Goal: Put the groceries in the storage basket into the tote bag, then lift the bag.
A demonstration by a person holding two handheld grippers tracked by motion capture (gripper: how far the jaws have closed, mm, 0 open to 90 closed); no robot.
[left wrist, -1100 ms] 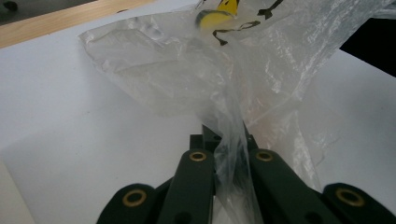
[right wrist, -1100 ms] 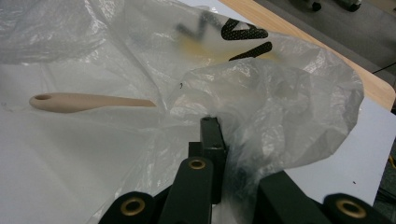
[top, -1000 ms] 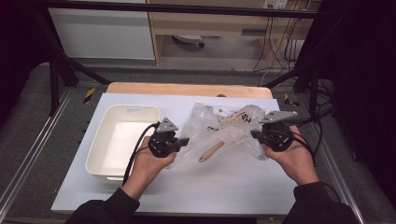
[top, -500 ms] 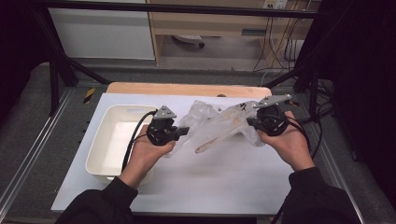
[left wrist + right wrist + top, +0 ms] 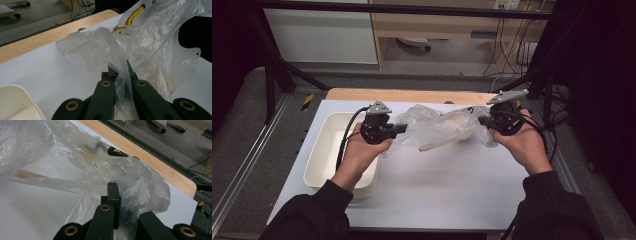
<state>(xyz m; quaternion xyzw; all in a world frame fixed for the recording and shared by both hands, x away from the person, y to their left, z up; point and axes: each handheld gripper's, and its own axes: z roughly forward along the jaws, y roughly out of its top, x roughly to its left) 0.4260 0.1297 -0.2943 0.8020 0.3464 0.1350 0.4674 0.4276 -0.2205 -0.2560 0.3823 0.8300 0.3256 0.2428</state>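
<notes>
Print on plastic bag [image 5: 439,127] yellow-black, unreadable; left gripper [image 5: 399,130] and right gripper [image 5: 482,120] each clamp a bag edge; high view adds white tub [image 5: 324,150].

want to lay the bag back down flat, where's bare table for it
The white table is bare in front of the plastic bag, between the person's forearms. Crowded: the white tray takes the left side, and the left gripper and right gripper hold the bag stretched across the middle.
</notes>
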